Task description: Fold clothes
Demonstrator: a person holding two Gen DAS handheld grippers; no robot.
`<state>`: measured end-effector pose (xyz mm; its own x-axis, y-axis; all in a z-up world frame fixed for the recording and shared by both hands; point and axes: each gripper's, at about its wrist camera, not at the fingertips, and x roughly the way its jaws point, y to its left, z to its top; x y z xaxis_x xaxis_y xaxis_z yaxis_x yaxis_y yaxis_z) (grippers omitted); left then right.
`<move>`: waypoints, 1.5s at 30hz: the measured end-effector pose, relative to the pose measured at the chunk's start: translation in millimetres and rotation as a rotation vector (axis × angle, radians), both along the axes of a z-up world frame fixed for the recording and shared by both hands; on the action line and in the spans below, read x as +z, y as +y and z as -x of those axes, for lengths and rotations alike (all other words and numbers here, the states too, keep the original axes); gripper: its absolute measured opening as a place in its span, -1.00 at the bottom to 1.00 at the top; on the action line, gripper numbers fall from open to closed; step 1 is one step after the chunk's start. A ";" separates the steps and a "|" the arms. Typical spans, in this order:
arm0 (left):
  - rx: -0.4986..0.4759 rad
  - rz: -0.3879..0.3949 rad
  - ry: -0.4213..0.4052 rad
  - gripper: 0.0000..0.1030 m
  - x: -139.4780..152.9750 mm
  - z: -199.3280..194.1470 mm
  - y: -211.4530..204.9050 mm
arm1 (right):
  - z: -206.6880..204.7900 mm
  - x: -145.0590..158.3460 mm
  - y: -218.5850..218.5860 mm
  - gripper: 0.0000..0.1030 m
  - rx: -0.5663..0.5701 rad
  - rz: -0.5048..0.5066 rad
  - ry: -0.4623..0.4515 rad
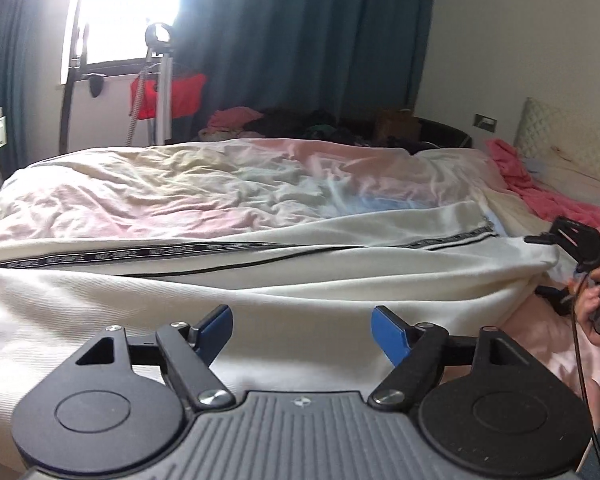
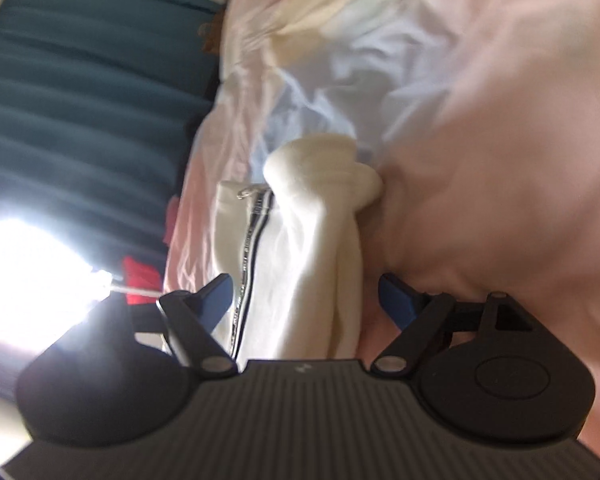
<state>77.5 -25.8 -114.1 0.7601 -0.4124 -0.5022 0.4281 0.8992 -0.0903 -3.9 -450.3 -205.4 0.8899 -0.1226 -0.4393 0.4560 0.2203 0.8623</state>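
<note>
We see the left gripper (image 1: 303, 334) with fingers spread wide and nothing between them, hovering over the cream garment (image 1: 260, 280), which lies folded along the near edge of the bed (image 1: 180, 184); open quilt runs from 10 to 1 o'clock. The right gripper (image 2: 305, 300) also gapes wide, straddling the garment's long fold without pinching; its zip edge sits at 11 o'clock, bare pink quilt (image 2: 500, 120) at 2.

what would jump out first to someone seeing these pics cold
A cream garment with a black lettered stripe lies stretched across the near edge of a bed with pastel bedding. Both the left gripper and right gripper stand open over it. Behind, a glaring window sits between teal curtains.
</note>
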 end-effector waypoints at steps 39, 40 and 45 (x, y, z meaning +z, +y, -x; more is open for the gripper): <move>0.371 -0.089 0.090 0.74 4.2 -27.0 41.9 | -92.8 181.1 217.2 -0.76 0.455 1.192 0.004; 0.387 -0.071 0.083 0.74 8.5 -26.4 46.5 | -94.1 179.8 239.5 -0.76 0.487 1.224 0.007; 0.473 -0.009 0.070 0.75 22.7 -26.3 70.7 | -98.7 140.9 349.1 -0.76 0.696 1.413 0.034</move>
